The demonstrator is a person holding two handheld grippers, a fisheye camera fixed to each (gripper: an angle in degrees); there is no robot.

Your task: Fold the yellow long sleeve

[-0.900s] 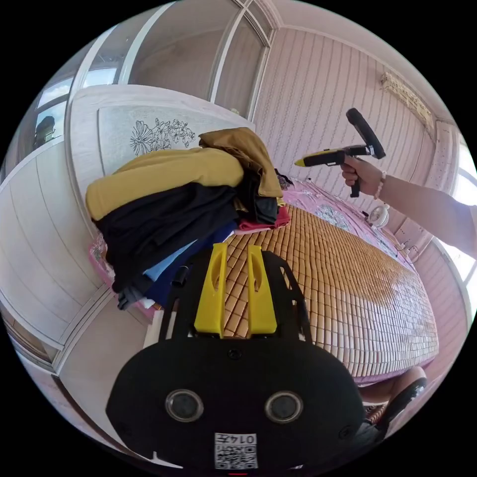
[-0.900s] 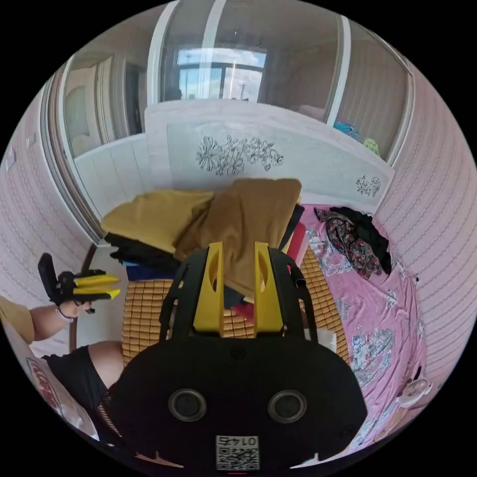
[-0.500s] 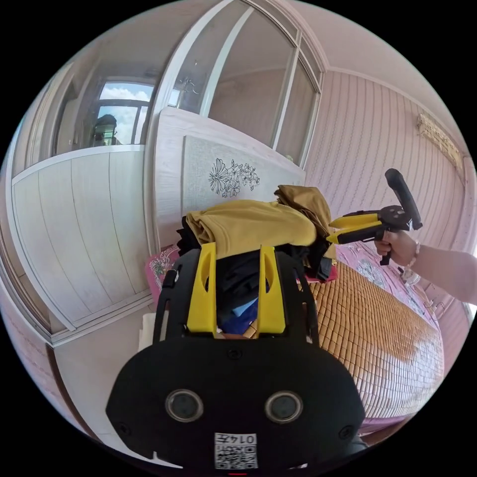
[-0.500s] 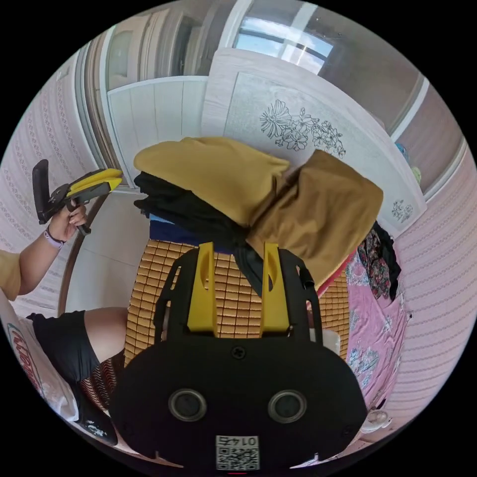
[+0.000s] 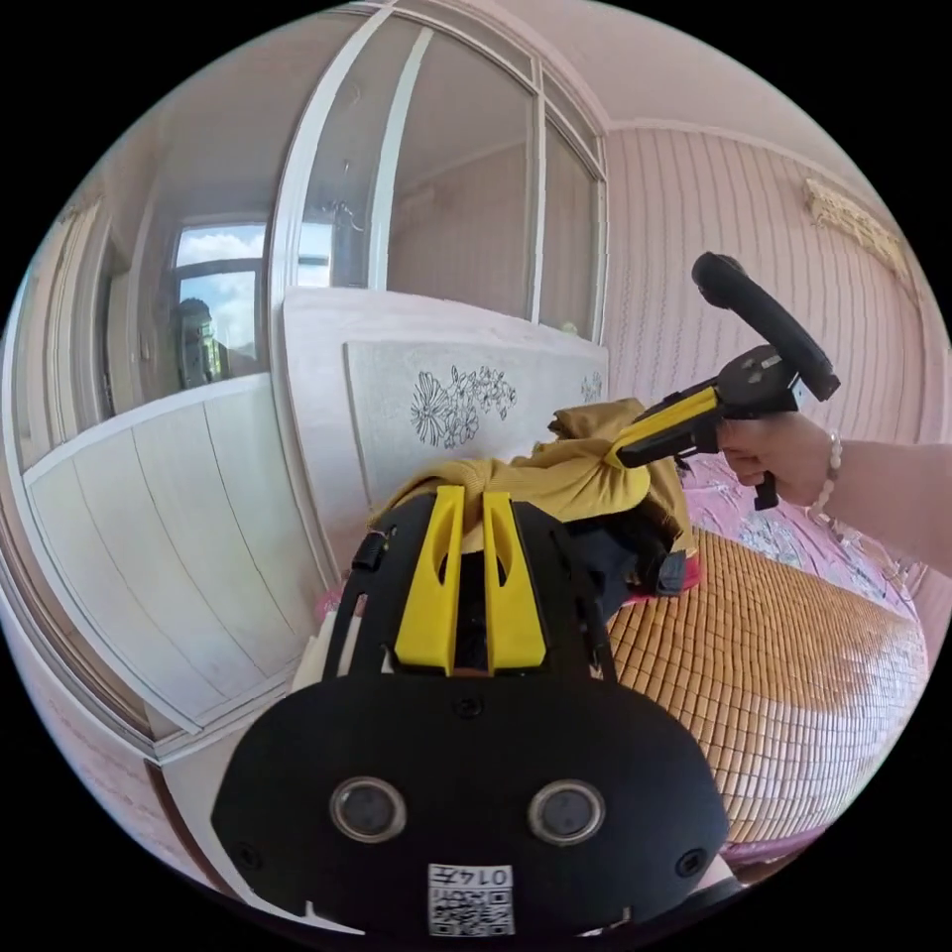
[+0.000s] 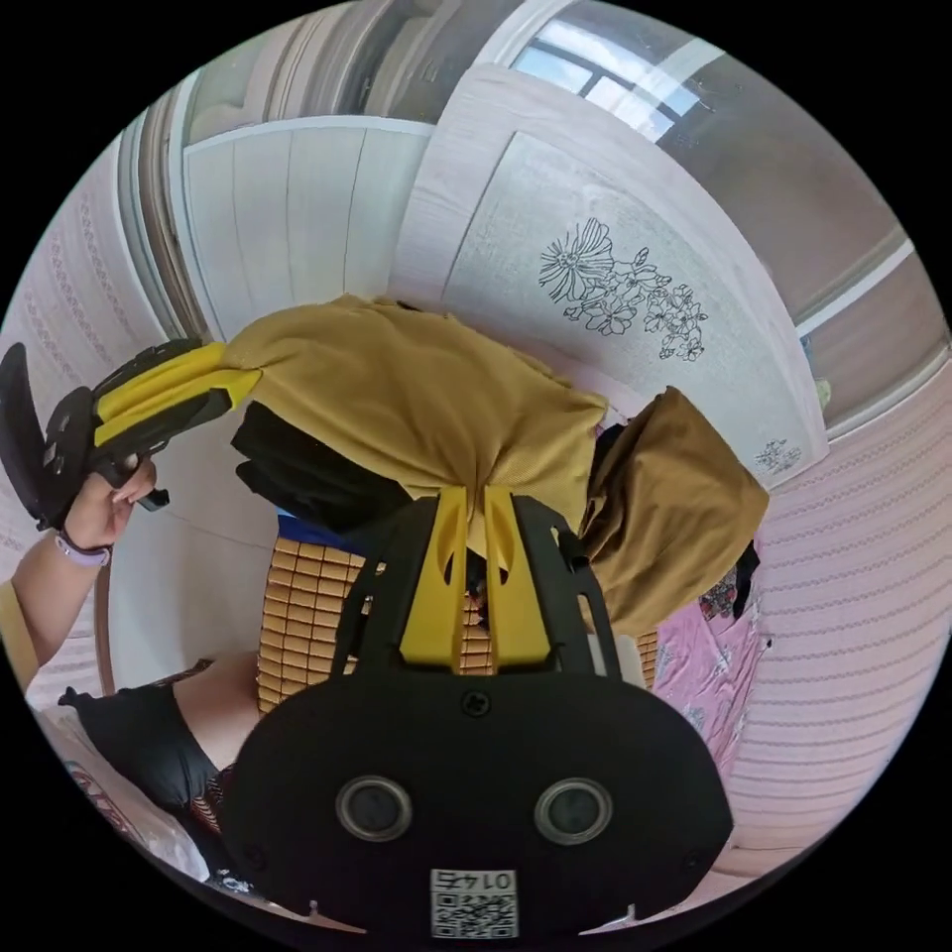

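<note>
Here, left gripper (image 5: 469, 501) fingers and right gripper (image 6: 474, 496) fingers, both clamped on yellow long sleeve (image 6: 416, 387)

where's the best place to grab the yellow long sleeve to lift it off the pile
Take the yellow long sleeve by its two near ends, coming in level from the front: it lies folded on top of the clothes pile, edges overhanging. The left gripper and right gripper look placed there.

Bright daylight from windows (image 5: 223, 297), sharp, fisheye-bent edges
</note>
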